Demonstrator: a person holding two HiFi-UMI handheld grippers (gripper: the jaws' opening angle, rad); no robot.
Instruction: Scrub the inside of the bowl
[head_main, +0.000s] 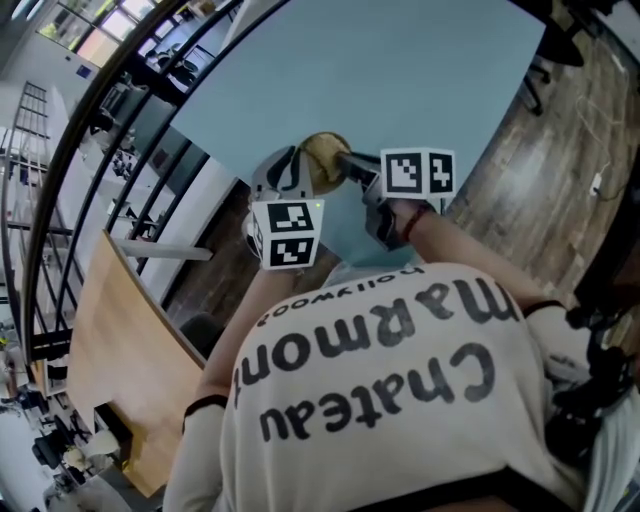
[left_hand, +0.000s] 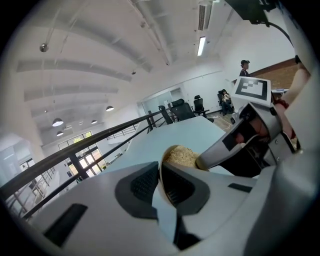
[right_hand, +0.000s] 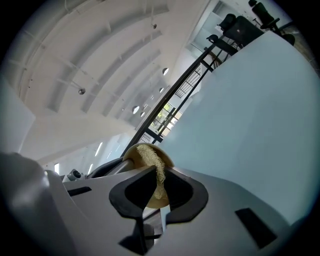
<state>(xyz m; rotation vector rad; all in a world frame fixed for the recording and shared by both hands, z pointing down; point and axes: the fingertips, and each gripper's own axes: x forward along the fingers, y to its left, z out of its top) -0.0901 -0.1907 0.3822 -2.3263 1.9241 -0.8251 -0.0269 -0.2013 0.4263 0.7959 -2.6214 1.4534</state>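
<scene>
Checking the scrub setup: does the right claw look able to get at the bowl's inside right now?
Probably yes: the left claw grips the bowl by its rim, mouth facing the right claw, whose scrubber looks to be inside it.

white t-shirt (head_main: 400, 400), big black lettering, dark-edged sleeves (head_main: 200, 420). left claw (left_hand: 160, 177) and right claw (right_hand: 158, 186) pale grey plastic, dark ribbed pads (left_hand: 145, 184). black-and-white marker cube (head_main: 288, 234) behind each claw; red band (head_main: 411, 222) behind right claw.
</scene>
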